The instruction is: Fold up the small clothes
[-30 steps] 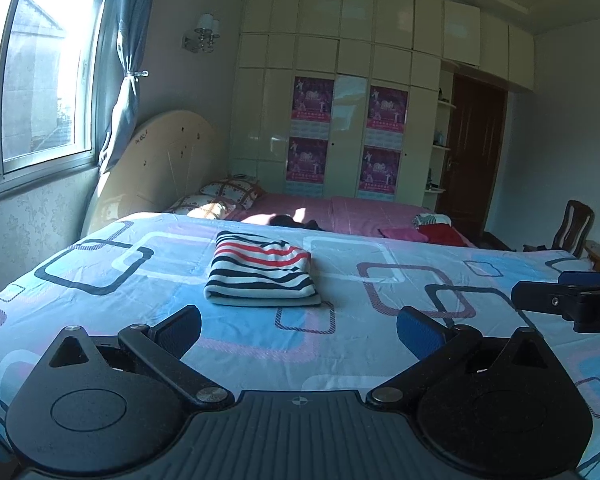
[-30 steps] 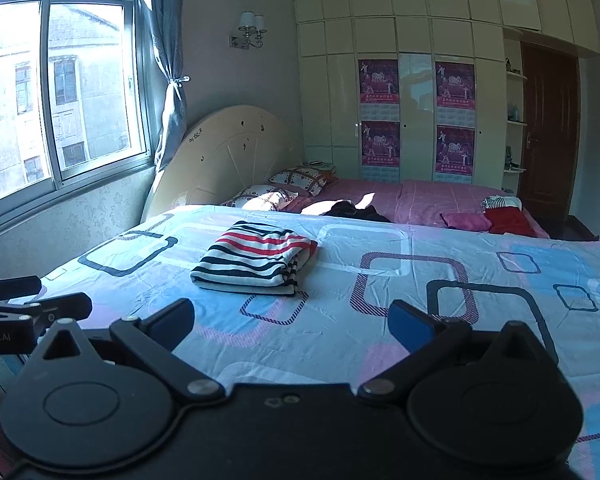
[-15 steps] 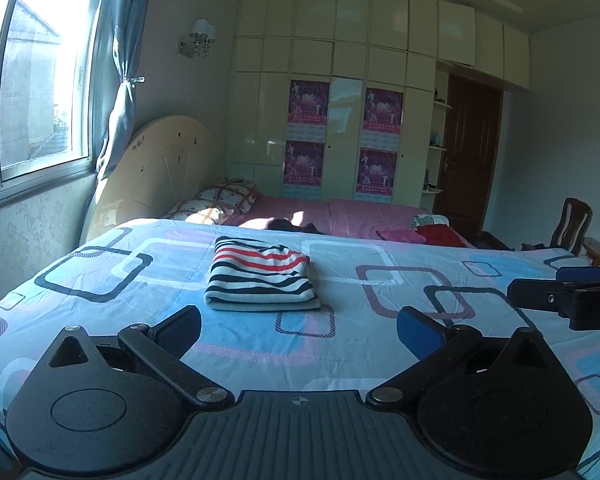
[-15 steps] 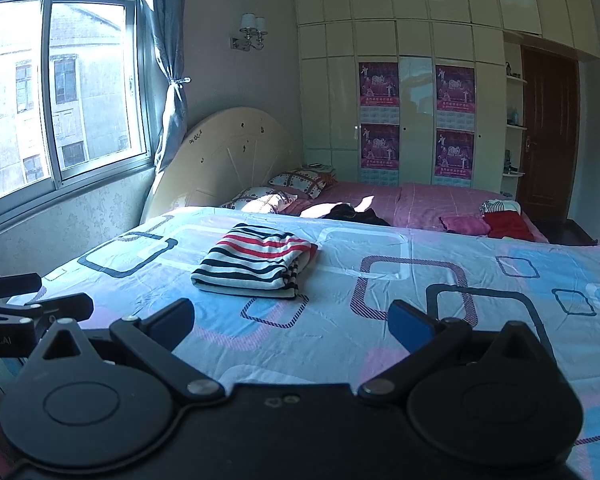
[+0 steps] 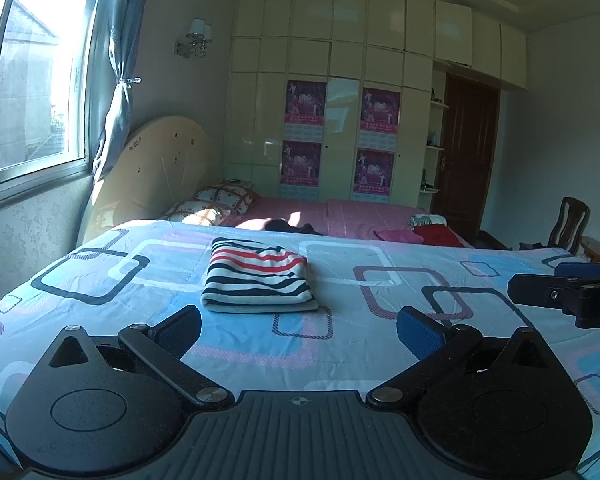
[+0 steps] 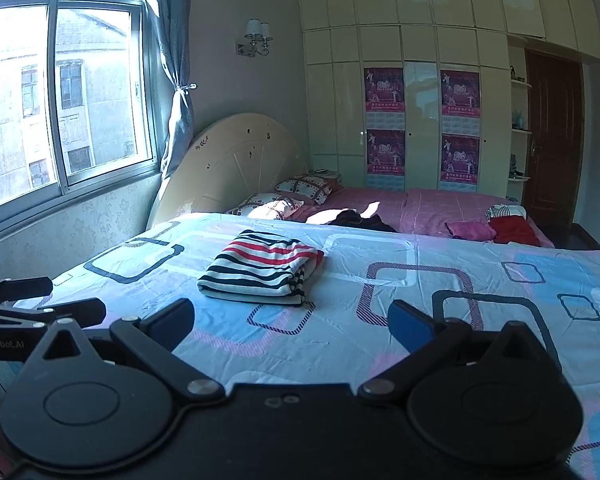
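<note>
Left wrist view is showing a wide bed covered by a light blue sheet printed with rounded rectangles (image 5: 380, 320), which is filling most of the frame; the same bed (image 6: 380, 288) is spreading across the right wrist view. Behind it, a second bed with a pink cover (image 5: 340, 216) is lying along the cream wardrobe wall (image 5: 340, 120), which is carrying four purple posters. A cream rounded headboard (image 5: 160, 168) is leaning under the window (image 5: 32, 92). Patterned pillows (image 6: 296, 196) are resting at the pink bed's head, and a small pile of red and pink clothes (image 6: 496, 228) is sitting at its far end.

The folded red, white and dark striped garment (image 5: 258, 278) is lying flat on the blue sheet, left of centre, well ahead of both tools; it is appearing as a neat rectangle (image 6: 262, 268) in the right wrist view.

The left gripper (image 5: 298, 330) is hovering over the near part of the sheet with its blue-padded fingers (image 5: 180, 328) spread wide and holding nothing. The right gripper (image 6: 292, 320) is likewise gaping wide and empty, apart from the garment.
</note>
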`<state>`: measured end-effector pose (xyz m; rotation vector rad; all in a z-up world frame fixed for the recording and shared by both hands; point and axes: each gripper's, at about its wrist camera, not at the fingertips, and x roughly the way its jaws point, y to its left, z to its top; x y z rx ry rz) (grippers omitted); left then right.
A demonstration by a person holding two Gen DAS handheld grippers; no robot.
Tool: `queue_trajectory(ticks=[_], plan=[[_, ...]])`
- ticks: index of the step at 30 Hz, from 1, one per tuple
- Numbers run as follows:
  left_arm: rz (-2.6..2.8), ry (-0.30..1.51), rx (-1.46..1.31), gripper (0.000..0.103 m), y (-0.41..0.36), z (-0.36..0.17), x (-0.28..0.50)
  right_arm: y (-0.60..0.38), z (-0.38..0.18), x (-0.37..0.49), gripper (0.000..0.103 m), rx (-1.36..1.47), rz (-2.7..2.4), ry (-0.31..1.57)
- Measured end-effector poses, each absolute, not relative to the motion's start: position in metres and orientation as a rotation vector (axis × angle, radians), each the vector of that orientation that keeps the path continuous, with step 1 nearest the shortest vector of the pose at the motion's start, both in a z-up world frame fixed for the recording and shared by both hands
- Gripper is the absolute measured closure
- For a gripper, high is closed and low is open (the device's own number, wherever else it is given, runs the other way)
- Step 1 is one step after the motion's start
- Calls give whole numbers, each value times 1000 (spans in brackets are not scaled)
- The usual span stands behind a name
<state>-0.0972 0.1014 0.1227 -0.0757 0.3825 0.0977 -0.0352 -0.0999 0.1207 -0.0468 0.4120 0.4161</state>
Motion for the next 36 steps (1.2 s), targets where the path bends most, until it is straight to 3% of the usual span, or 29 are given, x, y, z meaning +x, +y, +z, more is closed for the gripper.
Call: queue_trajectory(ticks=[36], plan=[[111, 371, -55, 0, 97, 125, -94, -104, 121, -29, 0, -61, 410, 408]])
